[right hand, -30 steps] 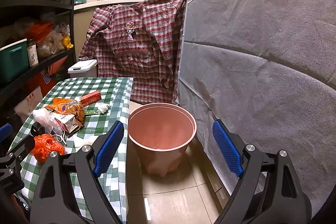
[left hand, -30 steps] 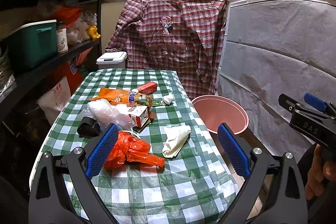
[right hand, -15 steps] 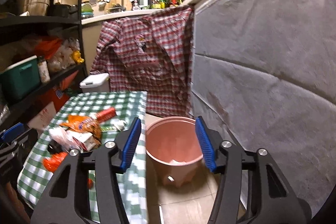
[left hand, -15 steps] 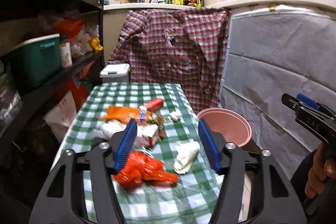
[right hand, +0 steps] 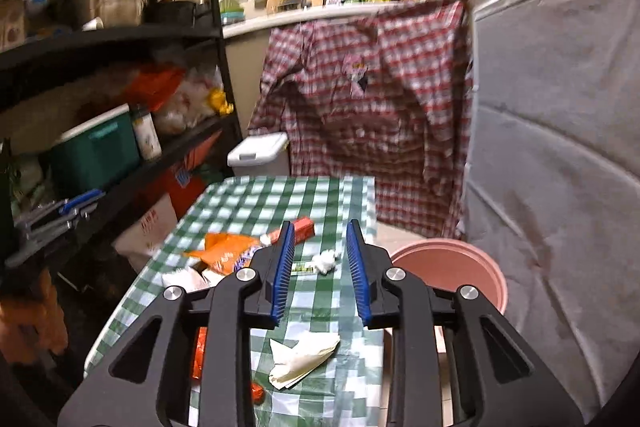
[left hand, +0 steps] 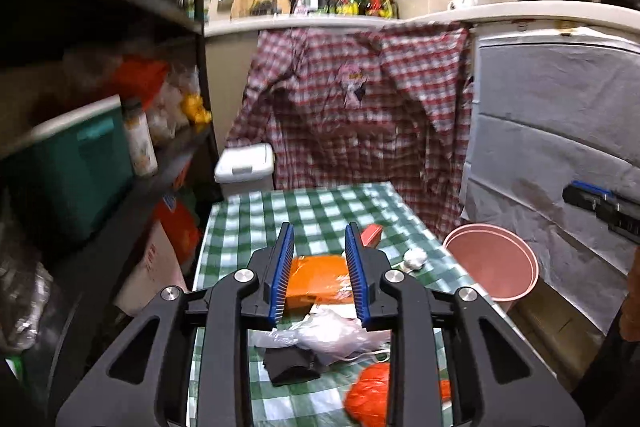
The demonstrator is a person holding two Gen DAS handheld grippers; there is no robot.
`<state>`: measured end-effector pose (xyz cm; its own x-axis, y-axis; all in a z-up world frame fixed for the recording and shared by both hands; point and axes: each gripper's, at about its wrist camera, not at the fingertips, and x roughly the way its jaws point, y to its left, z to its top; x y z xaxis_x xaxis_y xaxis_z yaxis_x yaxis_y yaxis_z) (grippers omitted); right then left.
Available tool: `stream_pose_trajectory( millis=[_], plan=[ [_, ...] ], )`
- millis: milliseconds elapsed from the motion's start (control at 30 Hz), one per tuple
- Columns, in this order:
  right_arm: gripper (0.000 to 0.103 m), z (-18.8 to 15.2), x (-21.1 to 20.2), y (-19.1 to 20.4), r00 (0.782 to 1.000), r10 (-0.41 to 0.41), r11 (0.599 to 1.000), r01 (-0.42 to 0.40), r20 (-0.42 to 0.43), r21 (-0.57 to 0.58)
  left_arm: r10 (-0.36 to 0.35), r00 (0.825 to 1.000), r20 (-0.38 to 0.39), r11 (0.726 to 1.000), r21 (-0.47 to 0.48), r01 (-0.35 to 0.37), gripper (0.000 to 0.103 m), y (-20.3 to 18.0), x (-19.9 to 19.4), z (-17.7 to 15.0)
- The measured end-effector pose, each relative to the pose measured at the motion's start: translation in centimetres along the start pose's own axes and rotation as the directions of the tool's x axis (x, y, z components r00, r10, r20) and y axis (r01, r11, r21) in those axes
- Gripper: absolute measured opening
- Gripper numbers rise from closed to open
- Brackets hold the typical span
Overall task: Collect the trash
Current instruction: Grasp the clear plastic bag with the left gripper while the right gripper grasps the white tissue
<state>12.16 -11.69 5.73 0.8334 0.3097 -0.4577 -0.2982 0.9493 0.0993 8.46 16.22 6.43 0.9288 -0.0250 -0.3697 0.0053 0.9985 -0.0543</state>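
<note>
Trash lies on a green-checked tablecloth [left hand: 256, 227]: an orange snack bag [left hand: 316, 277], a red box [left hand: 370, 235], a white crumpled ball [left hand: 414, 259], a clear plastic bag [left hand: 328, 335], a black item [left hand: 292, 365] and an orange-red bag [left hand: 370, 395]. A pink bin [left hand: 492, 267] stands on the floor right of the table. My left gripper [left hand: 318, 267] hovers above the near end, jaws closing, nothing between them. My right gripper [right hand: 320, 263] hangs over the table's right side near a white napkin [right hand: 300, 355] and the pink bin [right hand: 460, 267], jaws closing on nothing.
Black shelving [left hand: 120, 187] with a green box [left hand: 72, 171] runs along the left. A white lidded bin [left hand: 244, 167] stands behind the table. A plaid shirt [left hand: 360, 115] hangs from the counter, and a grey-covered cabinet [left hand: 552, 131] is on the right.
Both grippers' jaws have narrowed from wide to a small gap. The left gripper has pulled back and risen from the table. The right view has swung left from the bin towards the table.
</note>
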Motion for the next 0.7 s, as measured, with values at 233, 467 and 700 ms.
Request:
stream_pose_trajectory(
  millis=[233, 467, 700],
  plan=[
    [0.038, -5.8, 6.7, -0.4, 0.975, 0.048, 0.992, -0.022, -0.215, 0.121, -0.117, 0.97, -0.212, 0.992, -0.069, 0.105, 0.027, 0.8, 5.5, -4.7],
    [0.053, -9.2, 10.8, -0.9, 0.924, 0.084, 0.979, -0.007, -0.373, 0.204, -0.106, 0.918, -0.382, 0.994, -0.033, 0.101, 0.058, -0.3, 8.7, -7.6],
    [0.053, -11.0, 12.7, -0.7, 0.879, 0.101, 0.976, 0.002, -0.465, 0.217, -0.055, 0.872, -0.487, 0.998, 0.007, 0.067, 0.062, 0.9, 10.4, -8.6]
  ],
)
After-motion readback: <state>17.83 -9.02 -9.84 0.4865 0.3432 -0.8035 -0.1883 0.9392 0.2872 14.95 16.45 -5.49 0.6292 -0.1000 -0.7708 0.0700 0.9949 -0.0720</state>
